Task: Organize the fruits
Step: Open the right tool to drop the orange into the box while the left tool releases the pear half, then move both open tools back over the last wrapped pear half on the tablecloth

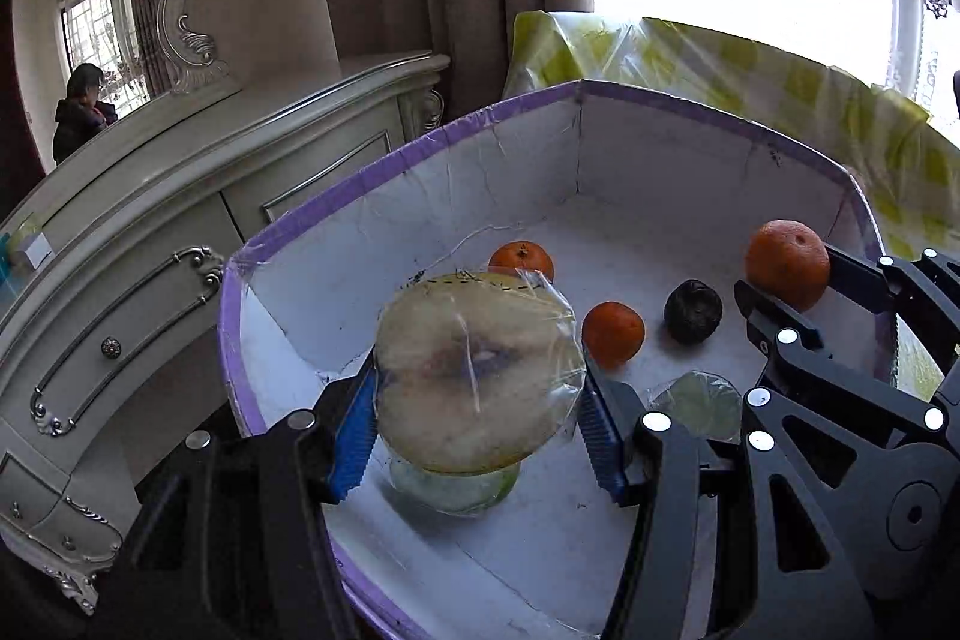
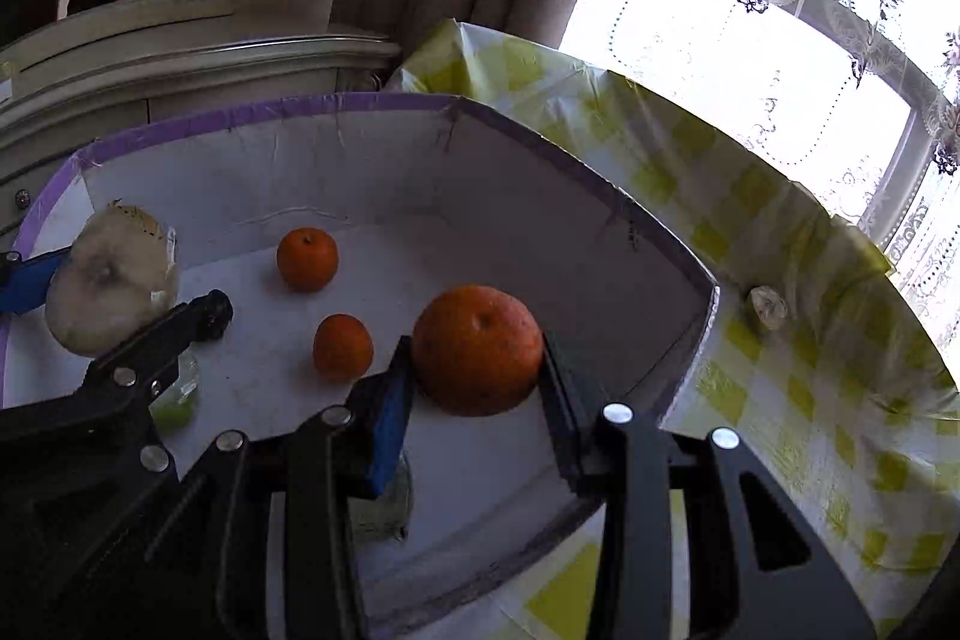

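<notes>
Left claw (image 1: 477,400) squeezes a cut half fruit (image 1: 477,370) wrapped in clear film (its flat face looks up), held above the floor of the white box (image 1: 420,196) with the purple rim. Right claw (image 2: 477,388) grips a big orange (image 2: 477,349) near the box's right wall. Two small oranges (image 2: 307,259) and one dark round fruit (image 1: 693,311) lie on the box floor between them. This box sits on a bench (image 2: 780,280) with a yellow checked cloth.

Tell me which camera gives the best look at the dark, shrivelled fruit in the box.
The left wrist view. There the dark fruit sits unobstructed on the box floor, between a small orange and the right gripper holding the large orange. The right wrist view shows none of it; it is not visible there.
</notes>
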The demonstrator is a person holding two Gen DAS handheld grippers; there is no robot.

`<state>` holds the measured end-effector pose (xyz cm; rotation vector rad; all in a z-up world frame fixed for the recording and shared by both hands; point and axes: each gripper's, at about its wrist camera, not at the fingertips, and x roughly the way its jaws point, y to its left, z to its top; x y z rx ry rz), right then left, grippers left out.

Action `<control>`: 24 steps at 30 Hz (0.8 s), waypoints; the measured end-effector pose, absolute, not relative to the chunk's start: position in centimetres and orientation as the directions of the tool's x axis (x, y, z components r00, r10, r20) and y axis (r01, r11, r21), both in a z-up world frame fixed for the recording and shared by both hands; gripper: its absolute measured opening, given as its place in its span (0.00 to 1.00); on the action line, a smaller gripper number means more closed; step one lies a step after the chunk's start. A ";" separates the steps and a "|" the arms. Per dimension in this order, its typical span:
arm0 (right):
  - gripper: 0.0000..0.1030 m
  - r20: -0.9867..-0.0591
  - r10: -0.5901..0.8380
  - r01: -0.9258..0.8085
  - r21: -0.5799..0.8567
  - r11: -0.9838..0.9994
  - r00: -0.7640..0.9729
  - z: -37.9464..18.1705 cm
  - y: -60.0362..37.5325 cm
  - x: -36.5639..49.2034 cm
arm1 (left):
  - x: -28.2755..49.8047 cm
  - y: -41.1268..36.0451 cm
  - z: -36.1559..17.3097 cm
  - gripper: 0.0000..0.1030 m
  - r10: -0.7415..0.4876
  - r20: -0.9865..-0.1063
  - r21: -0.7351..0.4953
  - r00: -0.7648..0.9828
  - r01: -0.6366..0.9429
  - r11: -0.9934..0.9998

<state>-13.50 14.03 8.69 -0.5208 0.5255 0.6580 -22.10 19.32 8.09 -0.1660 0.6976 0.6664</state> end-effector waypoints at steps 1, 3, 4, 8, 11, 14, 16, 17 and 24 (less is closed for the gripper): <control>0.40 -0.609 0.424 -0.686 -0.289 0.668 0.670 8.6 14.3 -13.5 | -22.0 19.4 8.0 0.55 0.512 -0.648 0.078 0.564 -0.619 0.781; 0.41 -0.631 0.409 -0.695 -0.303 0.652 0.659 8.4 14.8 -13.2 | -21.8 19.5 8.0 0.55 0.513 -0.658 0.087 0.552 -0.620 0.780; 0.47 -0.631 0.403 -0.691 -0.309 0.653 0.663 8.3 14.9 -13.1 | -21.9 19.6 8.0 0.56 0.507 -0.659 0.075 0.555 -0.623 0.779; 0.72 -0.609 0.374 -0.648 -0.321 0.691 0.700 8.7 14.0 -12.5 | -22.2 19.8 8.2 0.62 0.495 -0.657 0.050 0.568 -0.622 0.781; 0.72 -0.601 0.377 -0.643 -0.316 0.698 0.705 8.8 13.7 -12.4 | -22.0 19.8 8.4 0.64 0.496 -0.650 0.043 0.575 -0.624 0.780; 0.73 -0.593 0.380 -0.638 -0.315 0.703 0.710 8.8 13.5 -12.3 | -21.9 19.6 8.6 0.71 0.532 -0.632 0.074 0.564 -0.639 0.765; 0.73 -0.586 0.377 -0.631 -0.317 0.708 0.717 8.8 13.4 -12.3 | -22.2 19.5 8.9 0.86 0.625 -0.590 0.135 0.511 -0.701 0.700; 0.77 -0.587 0.389 -0.640 -0.307 0.705 0.710 8.9 13.3 -12.3 | -22.5 19.5 9.1 0.86 0.632 -0.574 0.128 0.520 -0.706 0.697; 0.82 -0.561 0.410 -0.637 -0.295 0.712 0.719 8.9 13.1 -12.7 | -22.7 19.7 9.6 0.86 0.638 -0.564 0.121 0.524 -0.712 0.691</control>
